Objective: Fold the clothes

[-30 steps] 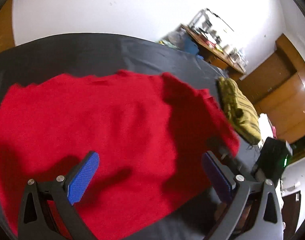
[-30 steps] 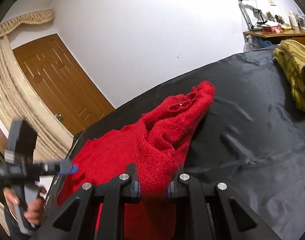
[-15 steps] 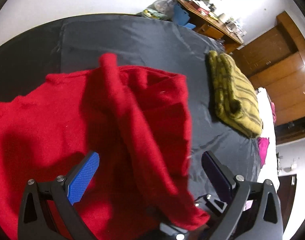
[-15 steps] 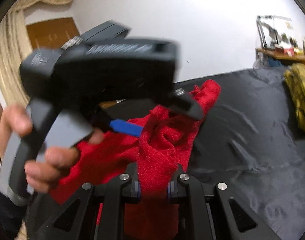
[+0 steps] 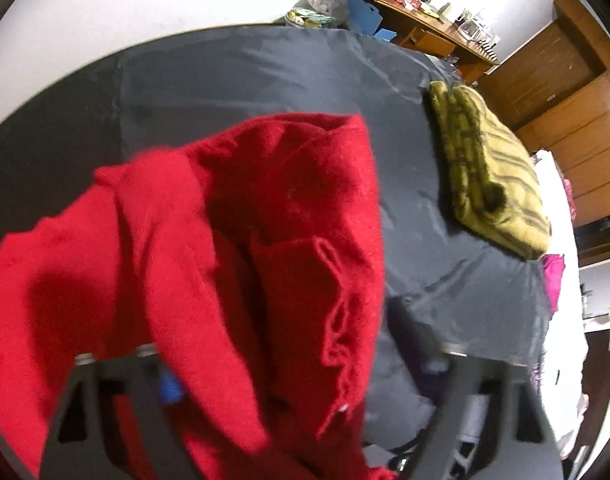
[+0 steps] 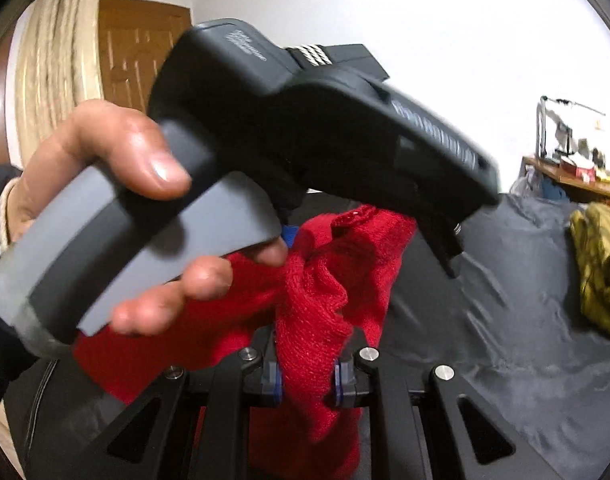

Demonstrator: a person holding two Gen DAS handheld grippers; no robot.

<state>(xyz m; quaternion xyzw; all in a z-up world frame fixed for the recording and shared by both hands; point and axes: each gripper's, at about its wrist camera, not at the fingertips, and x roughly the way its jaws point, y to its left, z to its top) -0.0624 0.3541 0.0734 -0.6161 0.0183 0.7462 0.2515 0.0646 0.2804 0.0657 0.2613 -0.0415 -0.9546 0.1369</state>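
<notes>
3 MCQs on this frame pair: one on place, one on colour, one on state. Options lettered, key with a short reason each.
1. Where does the folded yellow-striped garment lie?
A. on the dark sheet, apart from the red sweater
B. on top of that sweater
C. on the desk

2. What colour are the right gripper pads?
A. green
B. blue
C. white

3. What is the right gripper's state?
A. open and empty
B. shut on nothing
C. shut on a bunch of red knit

Key: A, bare sheet shows between the two garments; B, blue edges flank the pinched knit; C, the knit rises from between closed pads.
</notes>
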